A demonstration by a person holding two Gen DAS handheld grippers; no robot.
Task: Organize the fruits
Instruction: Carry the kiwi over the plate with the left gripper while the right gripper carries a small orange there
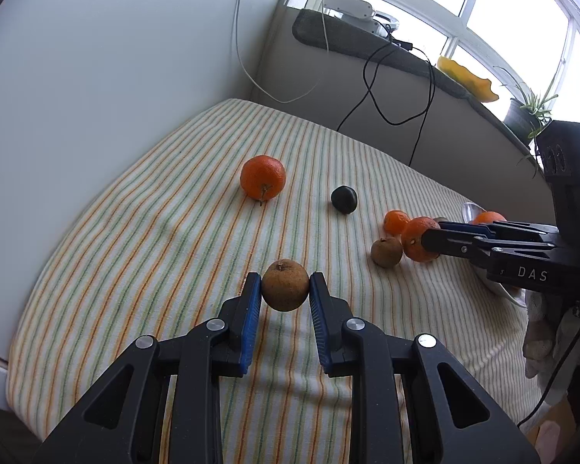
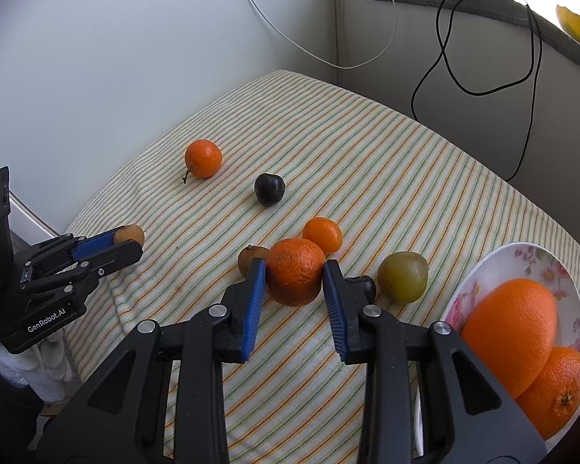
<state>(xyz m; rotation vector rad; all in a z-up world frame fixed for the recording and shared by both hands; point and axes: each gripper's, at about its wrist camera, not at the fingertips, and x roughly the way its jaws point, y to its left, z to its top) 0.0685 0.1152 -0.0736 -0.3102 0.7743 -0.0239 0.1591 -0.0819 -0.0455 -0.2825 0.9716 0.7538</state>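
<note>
My left gripper (image 1: 285, 280) is shut on a round brown fruit (image 1: 285, 285), held just above the striped cloth (image 1: 154, 251) with its shadow underneath. From the right wrist view the left gripper (image 2: 131, 241) is at the left edge with that fruit (image 2: 129, 234) at its tips. My right gripper (image 2: 294, 266) is shut on a rough orange (image 2: 295, 276); both blue pads press its sides. A white flowered plate (image 2: 495, 259) at the right holds a large orange (image 2: 510, 332) and a smaller one (image 2: 553, 386).
Loose on the cloth lie a stemmed tangerine (image 2: 203, 157), a dark plum (image 2: 269, 188), a small mandarin (image 2: 323, 235), another brown fruit (image 2: 251, 257) and a green fruit (image 2: 403, 276). A white wall stands to the left. Cables hang behind, below a windowsill with plants (image 1: 529, 108).
</note>
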